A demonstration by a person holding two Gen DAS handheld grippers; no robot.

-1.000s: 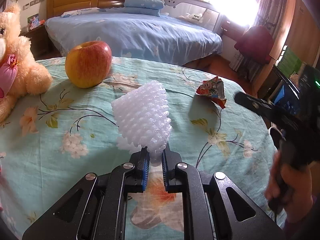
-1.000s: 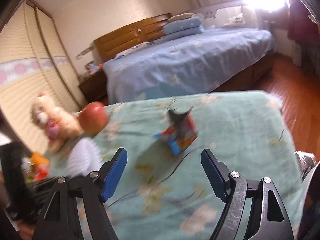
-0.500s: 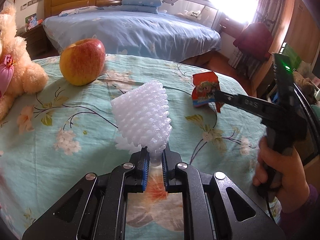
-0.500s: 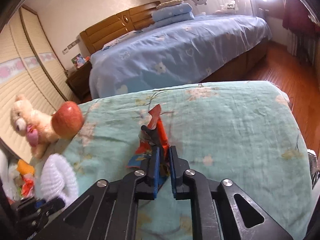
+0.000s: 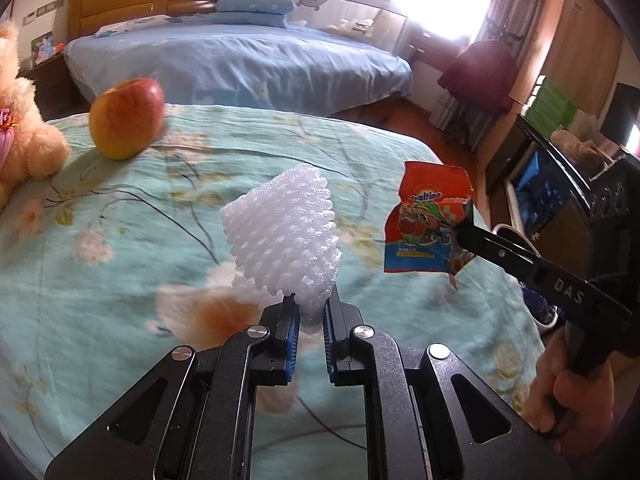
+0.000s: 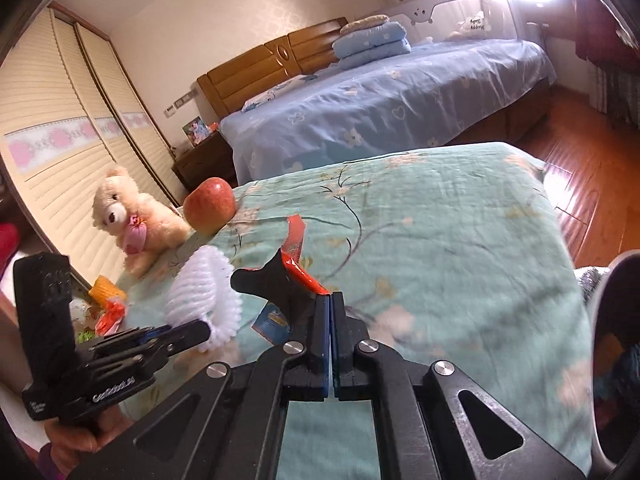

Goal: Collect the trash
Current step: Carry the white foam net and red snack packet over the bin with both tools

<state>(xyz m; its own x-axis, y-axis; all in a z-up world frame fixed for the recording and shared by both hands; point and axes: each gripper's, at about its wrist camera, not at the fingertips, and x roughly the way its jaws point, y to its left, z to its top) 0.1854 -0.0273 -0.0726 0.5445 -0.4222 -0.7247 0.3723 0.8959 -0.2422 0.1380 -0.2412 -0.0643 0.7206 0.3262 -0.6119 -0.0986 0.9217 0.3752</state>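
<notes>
On the floral-clothed bench (image 5: pixel 120 240), a teddy (image 6: pixel 132 220) sits at the left edge with the apple (image 5: pixel 126 118) just right of it. Right of the apple, nearer the camera, the left claw (image 5: pixel 310 316) is clamped on a white foam net (image 5: pixel 284 236) held off the cloth. Right of the net, the right claw (image 6: pixel 330 300) is pinched together on an orange wrapper (image 5: pixel 430 224), also lifted clear.
</notes>
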